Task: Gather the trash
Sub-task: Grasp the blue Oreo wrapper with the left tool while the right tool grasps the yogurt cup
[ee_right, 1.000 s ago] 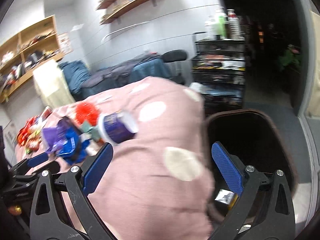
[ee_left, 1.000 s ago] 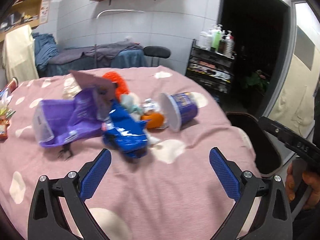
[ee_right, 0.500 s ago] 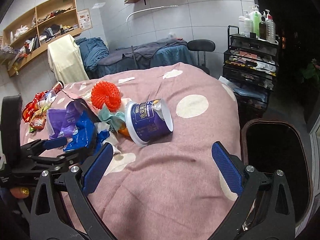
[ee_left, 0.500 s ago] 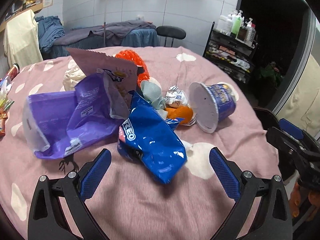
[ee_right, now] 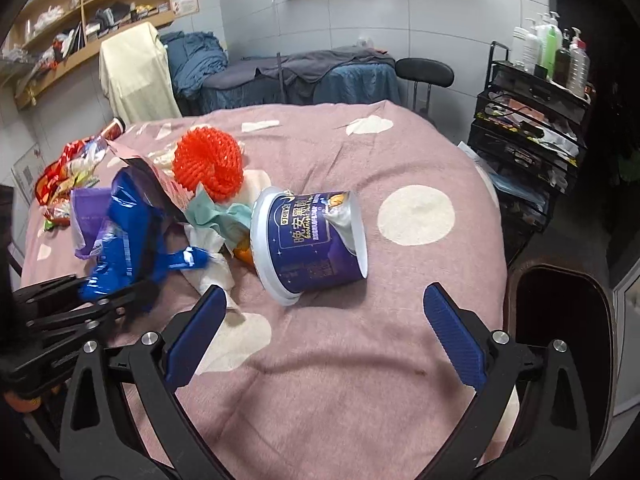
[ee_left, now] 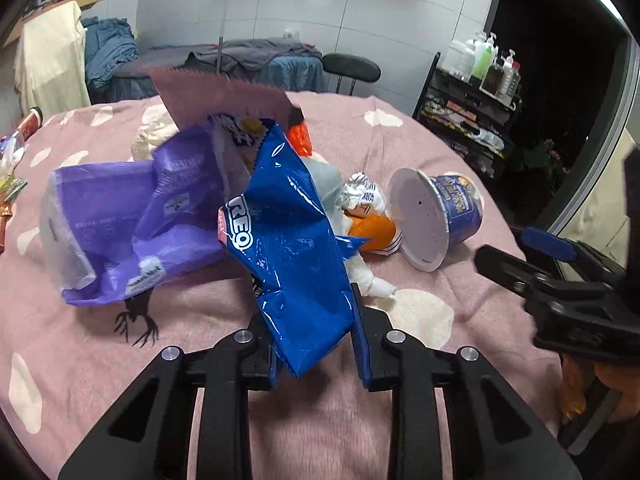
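A pile of trash lies on the pink tablecloth [ee_right: 360, 380]. In it are a blue Oreo bag [ee_left: 288, 240], a purple bag [ee_left: 120, 216], a red mesh ball [ee_right: 210, 164], crumpled tissue [ee_left: 372, 284] and a tipped blue cup [ee_right: 316, 240]. My left gripper [ee_left: 308, 308] is closing its jaws, and the near end of the Oreo bag is pinched between the pads. The bag stands up from the cloth. My right gripper [ee_right: 324, 292] is open just in front of the tipped cup, with nothing between its fingers. It also shows at the right of the left wrist view.
A dark trash bin [ee_right: 560, 312] stands past the table's right edge. Snack packets [ee_right: 68, 172] lie at the far left of the table. Behind are a black rack with bottles [ee_right: 532, 120], a stool [ee_right: 424, 72] and a bed.
My left gripper moved in on the pile and its wide-open jaws closed around the blue Oreo bag. My right gripper swung from over the bin to the cup.
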Demonstrator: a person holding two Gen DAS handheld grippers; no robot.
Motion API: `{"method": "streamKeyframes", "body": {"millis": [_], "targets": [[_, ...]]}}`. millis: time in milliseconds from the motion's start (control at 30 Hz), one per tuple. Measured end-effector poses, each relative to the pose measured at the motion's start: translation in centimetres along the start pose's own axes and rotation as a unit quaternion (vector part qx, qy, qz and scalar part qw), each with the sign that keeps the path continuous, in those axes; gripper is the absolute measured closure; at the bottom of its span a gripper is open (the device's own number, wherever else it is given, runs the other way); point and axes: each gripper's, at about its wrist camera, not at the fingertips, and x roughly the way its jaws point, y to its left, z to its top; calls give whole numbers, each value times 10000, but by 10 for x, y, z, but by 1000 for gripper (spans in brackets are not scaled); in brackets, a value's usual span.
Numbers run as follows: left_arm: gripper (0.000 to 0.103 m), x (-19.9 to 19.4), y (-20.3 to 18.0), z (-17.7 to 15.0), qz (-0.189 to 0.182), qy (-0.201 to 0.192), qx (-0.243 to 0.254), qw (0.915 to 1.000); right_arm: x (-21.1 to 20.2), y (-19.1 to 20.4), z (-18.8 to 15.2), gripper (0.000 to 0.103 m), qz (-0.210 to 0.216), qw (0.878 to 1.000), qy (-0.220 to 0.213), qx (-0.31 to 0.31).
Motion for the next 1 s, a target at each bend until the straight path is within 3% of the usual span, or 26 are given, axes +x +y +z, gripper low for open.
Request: {"method": "streamKeyframes", "body": {"millis": [467,567,633,667,1000], "targets": [[79,-17,-3,-8,-304,-321,-156,9989,58,10,28,6,-326,9967,717,-205],[79,-17,-3,-9,-329,-318,-136,9989,65,11,30,19,-342,9957,822,-237],[79,-17,-1,-8,-340,-334,-134,9988,71,9,30,36,-271,9952,921,-212],[79,-17,-1,-9,-342,-342,-139,9987,72,9,30,39,-206,9952,934,-210],[79,-22,-4,-11,-363,-434,-67,9984,38,1,25,42,-161,9990,418,-14]]}}
